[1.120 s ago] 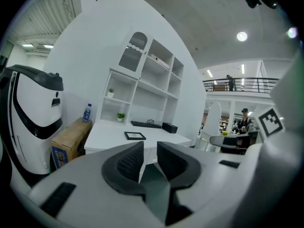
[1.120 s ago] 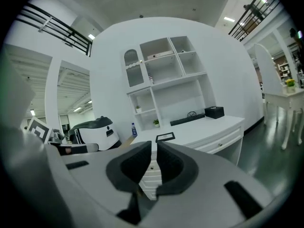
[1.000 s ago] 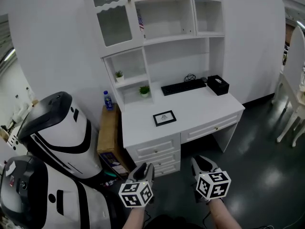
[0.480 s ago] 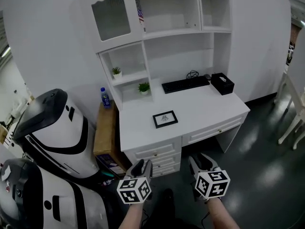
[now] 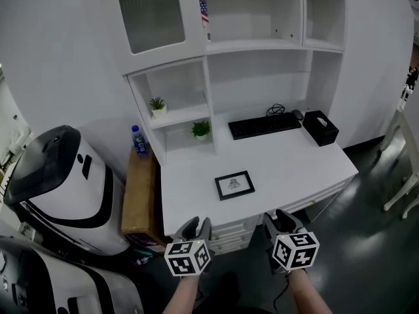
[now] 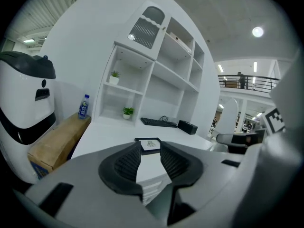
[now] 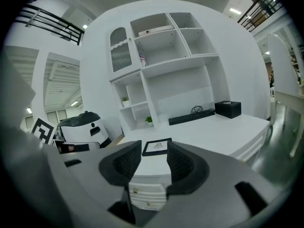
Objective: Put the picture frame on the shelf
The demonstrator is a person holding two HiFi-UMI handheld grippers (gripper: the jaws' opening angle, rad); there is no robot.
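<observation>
Inside the shelf (image 5: 208, 84) cubbies — upper plant (image 5: 157, 103), lower plant (image 5: 201, 129)

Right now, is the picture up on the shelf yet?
Not yet. Nothing looks done: the picture frame lies flat on the desk. Left gripper open, right gripper opening, both empty, short of it. Left to do: grab it, set it on the shelf.
</observation>
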